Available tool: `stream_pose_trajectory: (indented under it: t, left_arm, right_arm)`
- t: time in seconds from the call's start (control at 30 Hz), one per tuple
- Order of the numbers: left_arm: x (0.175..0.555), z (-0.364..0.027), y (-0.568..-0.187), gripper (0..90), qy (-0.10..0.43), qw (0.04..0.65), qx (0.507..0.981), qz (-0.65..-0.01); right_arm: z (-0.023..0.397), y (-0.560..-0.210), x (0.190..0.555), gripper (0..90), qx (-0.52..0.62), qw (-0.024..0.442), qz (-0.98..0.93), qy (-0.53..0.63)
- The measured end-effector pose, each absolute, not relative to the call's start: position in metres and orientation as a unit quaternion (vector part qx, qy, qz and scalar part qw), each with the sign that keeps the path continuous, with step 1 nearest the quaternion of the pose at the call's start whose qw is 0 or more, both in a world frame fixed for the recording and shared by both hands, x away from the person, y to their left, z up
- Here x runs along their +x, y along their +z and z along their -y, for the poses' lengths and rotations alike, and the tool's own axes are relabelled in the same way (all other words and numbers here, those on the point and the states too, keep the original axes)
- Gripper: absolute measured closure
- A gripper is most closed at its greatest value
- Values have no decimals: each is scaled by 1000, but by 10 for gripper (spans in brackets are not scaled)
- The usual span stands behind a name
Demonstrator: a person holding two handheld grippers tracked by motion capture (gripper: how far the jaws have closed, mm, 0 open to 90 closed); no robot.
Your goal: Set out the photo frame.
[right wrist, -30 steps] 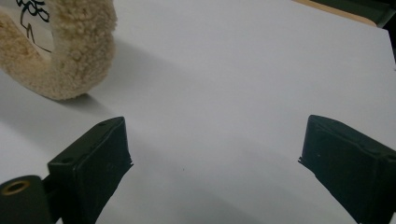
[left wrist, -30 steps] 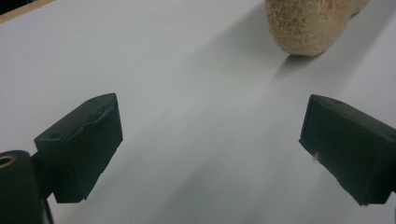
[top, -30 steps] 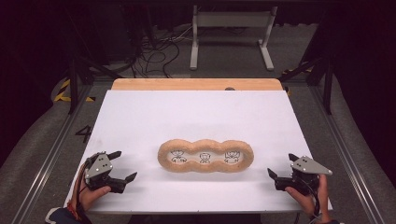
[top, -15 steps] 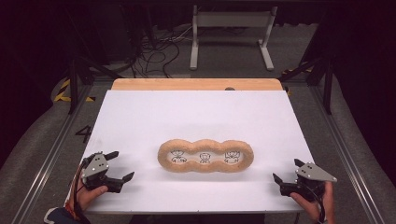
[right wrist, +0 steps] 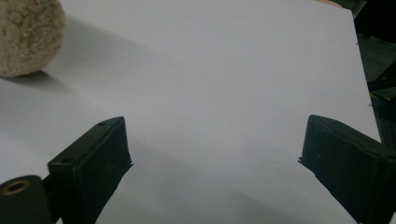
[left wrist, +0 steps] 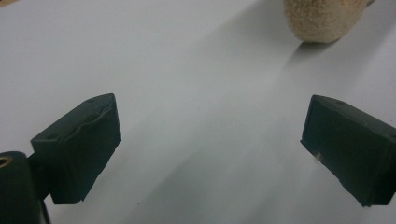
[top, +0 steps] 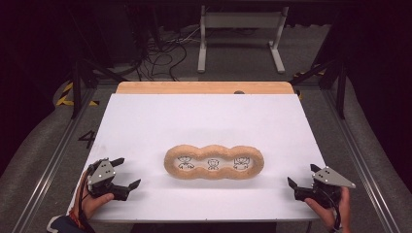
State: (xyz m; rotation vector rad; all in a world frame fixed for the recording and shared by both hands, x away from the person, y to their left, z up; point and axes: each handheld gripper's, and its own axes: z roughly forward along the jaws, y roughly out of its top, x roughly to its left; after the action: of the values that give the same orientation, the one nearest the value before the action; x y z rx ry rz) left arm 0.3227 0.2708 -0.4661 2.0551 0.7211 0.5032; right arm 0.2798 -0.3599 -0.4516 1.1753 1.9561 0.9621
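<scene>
Your left gripper and right gripper sit at the near tabletop edge, fingers wide and empty. Ahead, between them at mid-table, lies the fuzzy three-ring frame. You look set to approach; next, close in on both its ends.

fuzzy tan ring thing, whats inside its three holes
Inside the fuzzy tan ring, each of the three openings shows a small dark cartoon-like figure on a white ground. Too small to tell what they depict; anything beneath the plush rim is covered.

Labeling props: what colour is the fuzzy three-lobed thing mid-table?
Tan, fleecy rim around white cells with small black cartoon drawings; clearest in the high view.
</scene>
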Motion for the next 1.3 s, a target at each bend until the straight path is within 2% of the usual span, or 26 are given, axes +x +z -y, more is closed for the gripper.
stream_pose_trajectory:
  t: [1.3]
  left_arm:
    - [326, -263, -463, 52, 203, 442, 826, -285]
  right_arm:
    - [362, -452, 276, 73, 450, 328, -748, 360]
